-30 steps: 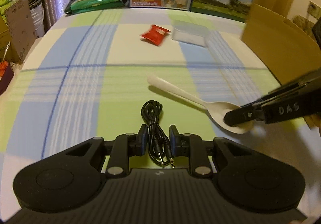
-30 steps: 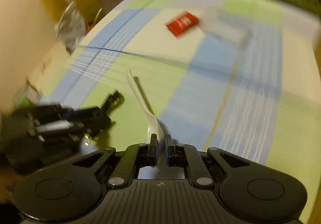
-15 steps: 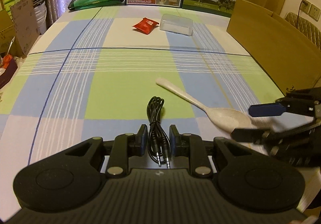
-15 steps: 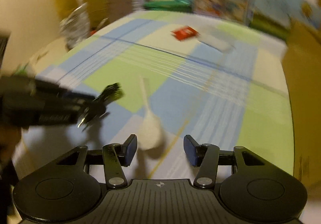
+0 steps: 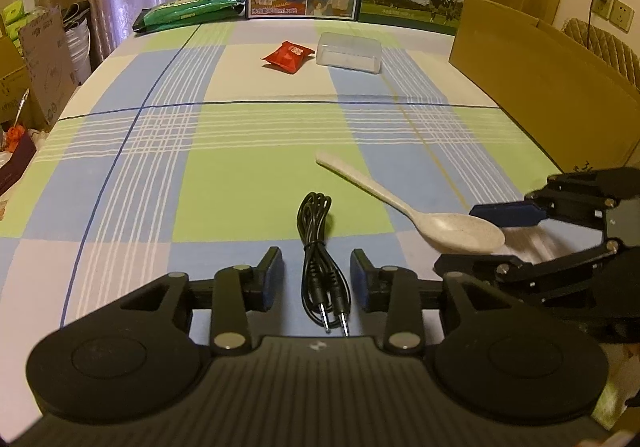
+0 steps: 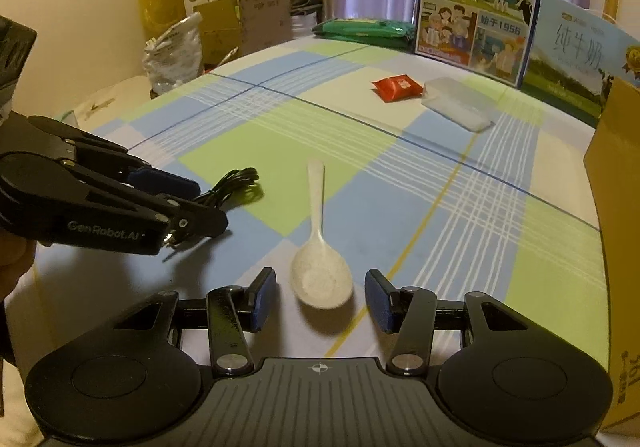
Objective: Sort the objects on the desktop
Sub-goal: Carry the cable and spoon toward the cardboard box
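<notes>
1. Big change on the left gripper: jaws now spread wide around the black audio cable, where half a second back they sat pinched close on it. Cable lying loose on the checked tablecloth, plugs toward the camera, touching neither pad.
2. Same story on the right gripper: clamped on the white spoon a second ago, opened since, now gaping with the spoon bowl resting between the pads and touching neither.
3. So nothing held on either side. Spoon and cable both flat on the cloth, just beside each other, near the front edge.
4. Reads like a double release, or a reset before a fresh grab. Hard to call which.
5. Further back, untouched: red snack packet right next to a clear plastic box.
6. Cardboard box along the right looks like a likely drop spot, only a guess though.
7. Sorting-wise: barely started, everything out on the table.
</notes>
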A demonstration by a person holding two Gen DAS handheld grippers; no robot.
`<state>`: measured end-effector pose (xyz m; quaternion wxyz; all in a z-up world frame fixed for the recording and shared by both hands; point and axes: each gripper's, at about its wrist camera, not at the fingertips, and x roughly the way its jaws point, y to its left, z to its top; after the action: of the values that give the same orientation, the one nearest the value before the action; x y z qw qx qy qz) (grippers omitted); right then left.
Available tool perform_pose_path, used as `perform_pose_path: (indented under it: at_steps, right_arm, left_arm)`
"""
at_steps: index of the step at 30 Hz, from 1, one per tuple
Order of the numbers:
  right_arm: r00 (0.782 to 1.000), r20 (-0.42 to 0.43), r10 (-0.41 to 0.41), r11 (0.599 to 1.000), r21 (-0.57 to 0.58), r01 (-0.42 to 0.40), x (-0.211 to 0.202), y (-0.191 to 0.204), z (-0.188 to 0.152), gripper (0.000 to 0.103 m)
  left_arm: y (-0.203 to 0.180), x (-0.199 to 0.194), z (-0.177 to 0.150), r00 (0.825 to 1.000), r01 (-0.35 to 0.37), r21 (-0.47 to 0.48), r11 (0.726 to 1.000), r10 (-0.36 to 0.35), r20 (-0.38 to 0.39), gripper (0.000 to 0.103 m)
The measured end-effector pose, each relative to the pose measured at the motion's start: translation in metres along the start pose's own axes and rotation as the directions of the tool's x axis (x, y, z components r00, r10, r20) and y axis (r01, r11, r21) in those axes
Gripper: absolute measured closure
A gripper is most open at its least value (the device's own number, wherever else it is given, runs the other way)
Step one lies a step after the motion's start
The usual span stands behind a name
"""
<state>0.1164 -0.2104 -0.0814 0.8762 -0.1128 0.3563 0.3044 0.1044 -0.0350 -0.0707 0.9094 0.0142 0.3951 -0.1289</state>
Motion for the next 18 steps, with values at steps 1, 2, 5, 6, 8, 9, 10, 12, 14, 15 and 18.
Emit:
perform_pose_path:
  at_steps: [1,2,5,6,8,9,10,12,14,15,18]
  right_arm:
    - [1.0,0.002,0.001,1.0,0.0,-0.001,-0.001,0.0,0.0,0.057]
    - [1.0,0.005,0.001,1.0,-0.002,-0.001,-0.001,0.001,0.0,0.058]
    - [1.0,0.011,-0.001,1.0,-0.006,0.001,-0.001,0.003,0.0,0.062]
    - [1.0,0.013,-0.002,1.0,-0.006,0.002,0.0,0.003,0.001,0.064]
    - [1.0,0.016,-0.004,1.0,-0.004,0.004,0.001,0.004,0.001,0.065]
    - [1.0,0.018,-0.004,1.0,-0.002,0.004,0.002,0.004,0.001,0.065]
    - [1.0,0.02,-0.005,1.0,0.0,0.005,0.002,0.004,0.001,0.065]
    - [1.0,0.022,-0.01,1.0,-0.001,0.01,0.003,0.004,0.001,0.065]
    - [1.0,0.024,-0.013,1.0,-0.003,0.013,0.003,0.005,0.002,0.067]
    - [1.0,0.024,-0.013,1.0,-0.003,0.013,0.003,0.005,0.002,0.068]
    - [0.999,0.026,-0.023,1.0,-0.006,0.023,0.002,0.006,0.002,0.073]
  left_arm:
    - [0.0,0.001,0.001,1.0,-0.001,-0.006,1.0,0.001,0.0,0.071]
    - [0.0,0.002,0.002,1.0,-0.003,-0.006,1.0,0.003,-0.001,0.071]
    - [-0.005,0.005,0.004,1.0,-0.022,0.03,0.999,0.022,-0.004,0.072]
    - [-0.007,0.006,0.004,0.999,-0.031,0.047,0.998,0.032,-0.006,0.073]
    - [-0.01,0.007,0.004,0.999,-0.038,0.077,0.996,0.038,-0.006,0.08]
    - [-0.01,0.007,0.005,0.999,-0.034,0.07,0.997,0.034,-0.008,0.085]
    - [-0.01,0.007,0.006,0.999,-0.039,0.066,0.997,0.04,-0.009,0.086]
    - [-0.01,0.01,0.008,0.999,-0.044,0.068,0.997,0.045,-0.01,0.087]
    - [-0.01,0.012,0.01,0.999,-0.045,0.062,0.997,0.045,-0.01,0.087]
    - [-0.01,0.013,0.011,0.999,-0.045,0.063,0.997,0.045,-0.009,0.087]
    - [-0.011,0.013,0.012,0.999,-0.047,0.069,0.997,0.048,-0.013,0.09]
